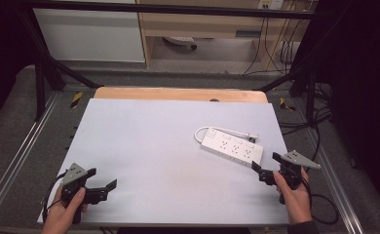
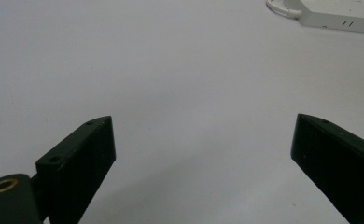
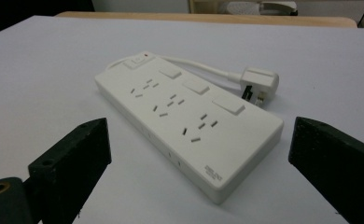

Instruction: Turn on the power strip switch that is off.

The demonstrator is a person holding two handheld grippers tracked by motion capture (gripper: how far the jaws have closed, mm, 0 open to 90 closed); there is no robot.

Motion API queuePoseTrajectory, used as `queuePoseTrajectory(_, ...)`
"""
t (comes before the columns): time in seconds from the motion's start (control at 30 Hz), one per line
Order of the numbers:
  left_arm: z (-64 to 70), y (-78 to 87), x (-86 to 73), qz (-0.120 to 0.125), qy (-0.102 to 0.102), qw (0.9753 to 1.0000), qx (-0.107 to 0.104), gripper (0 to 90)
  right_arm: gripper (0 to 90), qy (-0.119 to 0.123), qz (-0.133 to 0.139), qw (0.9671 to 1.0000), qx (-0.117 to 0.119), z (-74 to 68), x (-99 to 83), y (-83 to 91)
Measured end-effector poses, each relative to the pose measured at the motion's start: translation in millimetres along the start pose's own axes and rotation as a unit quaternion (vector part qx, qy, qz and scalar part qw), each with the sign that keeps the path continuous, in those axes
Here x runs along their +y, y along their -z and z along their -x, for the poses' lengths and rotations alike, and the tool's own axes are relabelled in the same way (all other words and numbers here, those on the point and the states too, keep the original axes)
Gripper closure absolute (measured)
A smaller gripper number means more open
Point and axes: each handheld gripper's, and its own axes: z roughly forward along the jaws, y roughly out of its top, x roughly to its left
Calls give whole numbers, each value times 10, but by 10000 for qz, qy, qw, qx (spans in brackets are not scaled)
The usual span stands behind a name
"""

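A white power strip (image 1: 232, 148) lies flat on the pale table (image 1: 154, 146), right of centre, its short cable looping round to a white plug (image 1: 252, 136). In the right gripper view the power strip (image 3: 189, 116) sits just beyond the jaws, with three socket groups, rocker switches and the plug (image 3: 259, 84) behind it. My right gripper (image 1: 265, 164) is open at the strip's near end, held in a hand. My left gripper (image 1: 102, 178) is open near the front left, over bare table, with nothing between its jaws. From the left gripper view the strip (image 2: 339, 16) is far off.
A wooden board edge (image 1: 178, 93) runs along the table's far side. Dark frame legs (image 1: 42, 73) and cables (image 1: 319, 117) stand around the table, with a wooden cabinet (image 1: 202, 24) on the floor beyond.
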Motion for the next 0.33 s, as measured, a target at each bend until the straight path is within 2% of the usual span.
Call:
queuePoseTrajectory(0.17,6,-4,3,-4,-27,10000,2,65,57,149,-156,9997,-105,36,-144,-4)
queuePoseTrajectory(0.33,9,-8,5,-10,-29,10000,3,65,55,253,-654,9974,-174,56,-227,-122)
